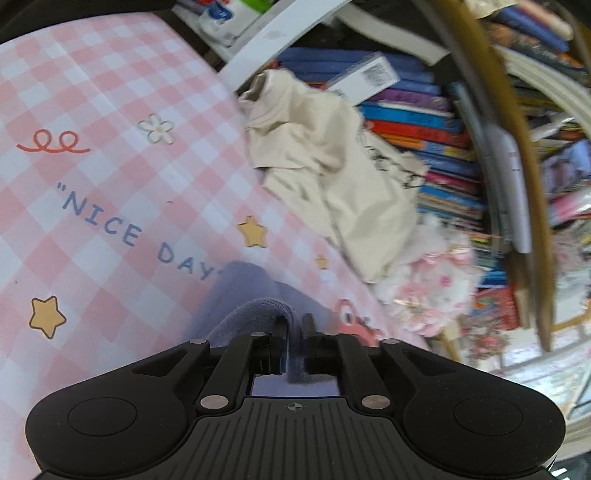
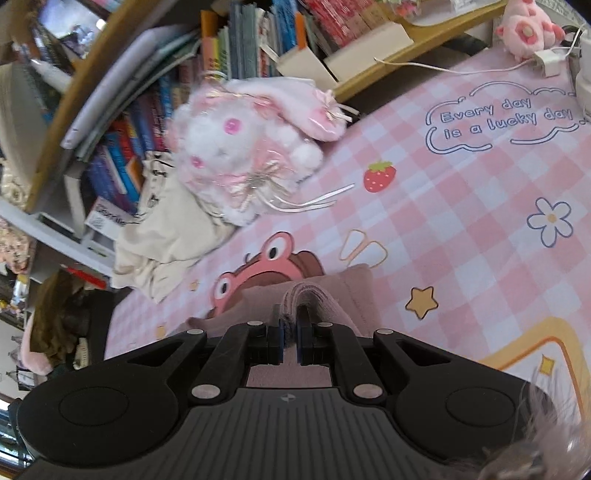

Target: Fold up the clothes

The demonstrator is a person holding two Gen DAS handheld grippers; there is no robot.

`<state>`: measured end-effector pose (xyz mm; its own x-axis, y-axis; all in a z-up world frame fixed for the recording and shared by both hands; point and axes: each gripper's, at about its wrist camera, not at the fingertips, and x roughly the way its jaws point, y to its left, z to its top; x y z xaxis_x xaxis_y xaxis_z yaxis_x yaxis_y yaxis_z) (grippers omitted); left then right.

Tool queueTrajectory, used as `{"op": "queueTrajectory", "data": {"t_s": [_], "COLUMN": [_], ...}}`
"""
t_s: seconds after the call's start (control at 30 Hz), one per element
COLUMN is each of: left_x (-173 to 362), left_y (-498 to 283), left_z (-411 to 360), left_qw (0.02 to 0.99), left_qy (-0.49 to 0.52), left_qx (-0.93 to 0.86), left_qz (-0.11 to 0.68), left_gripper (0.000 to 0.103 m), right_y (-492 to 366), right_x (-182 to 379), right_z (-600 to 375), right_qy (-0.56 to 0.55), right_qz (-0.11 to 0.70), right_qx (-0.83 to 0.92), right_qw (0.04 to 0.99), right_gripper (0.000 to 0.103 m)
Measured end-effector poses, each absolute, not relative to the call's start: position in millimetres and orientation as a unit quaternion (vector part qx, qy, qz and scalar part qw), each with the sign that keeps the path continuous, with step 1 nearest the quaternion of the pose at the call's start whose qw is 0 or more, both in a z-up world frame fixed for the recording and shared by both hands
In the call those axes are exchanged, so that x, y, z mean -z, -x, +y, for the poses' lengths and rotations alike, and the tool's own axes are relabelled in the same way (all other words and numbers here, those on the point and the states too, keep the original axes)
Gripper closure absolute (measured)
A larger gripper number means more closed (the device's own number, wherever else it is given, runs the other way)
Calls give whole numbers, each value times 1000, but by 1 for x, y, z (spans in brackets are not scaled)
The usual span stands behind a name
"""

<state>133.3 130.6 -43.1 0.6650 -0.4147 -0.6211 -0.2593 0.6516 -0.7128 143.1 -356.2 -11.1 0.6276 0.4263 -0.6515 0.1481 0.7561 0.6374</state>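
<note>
A lavender-blue garment [image 1: 243, 291] lies on the pink checked cloth [image 1: 110, 110] just ahead of my left gripper [image 1: 294, 328]. A folded edge of it runs up between the fingers, which are shut on it. In the right wrist view the fabric looks mauve [image 2: 347, 291]. My right gripper [image 2: 290, 321] is shut on a thick fold of it, low over the checked cloth [image 2: 461, 203] near the printed frog. Whether both grippers hold one garment I cannot tell. A crumpled cream garment [image 1: 332, 177] lies at the table's far edge against the books; it also shows as the cream garment [image 2: 166, 229].
A white and pink plush toy [image 2: 240, 147] in clear wrap sits beside the cream garment; it shows as the plush toy [image 1: 428, 291]. Shelves of books [image 1: 424, 122] border the table. A pink plush [image 2: 528, 29] and a white charger with cable [image 2: 550, 61] sit far right.
</note>
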Motion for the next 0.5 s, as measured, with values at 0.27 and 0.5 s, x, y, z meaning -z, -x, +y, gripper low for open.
{"op": "queueTrajectory", "data": {"t_s": [0.27,0.5], "left_x": [7,2], "left_y": [-125,-129], "left_z": [127,89], "left_qw": [887,927], "left_qy": [280,94], "left_qx": [49,64], "left_qz": [363,356], "left_gripper": [44,45], "right_y": [-143,-156], "right_x": [0,7], "right_z": [-365,-328], "right_qy": [-224,-67], "right_qz": [394,398], "right_qx": [-76,-108], "right_qw": [888,908], "right_gripper": [67,64]}}
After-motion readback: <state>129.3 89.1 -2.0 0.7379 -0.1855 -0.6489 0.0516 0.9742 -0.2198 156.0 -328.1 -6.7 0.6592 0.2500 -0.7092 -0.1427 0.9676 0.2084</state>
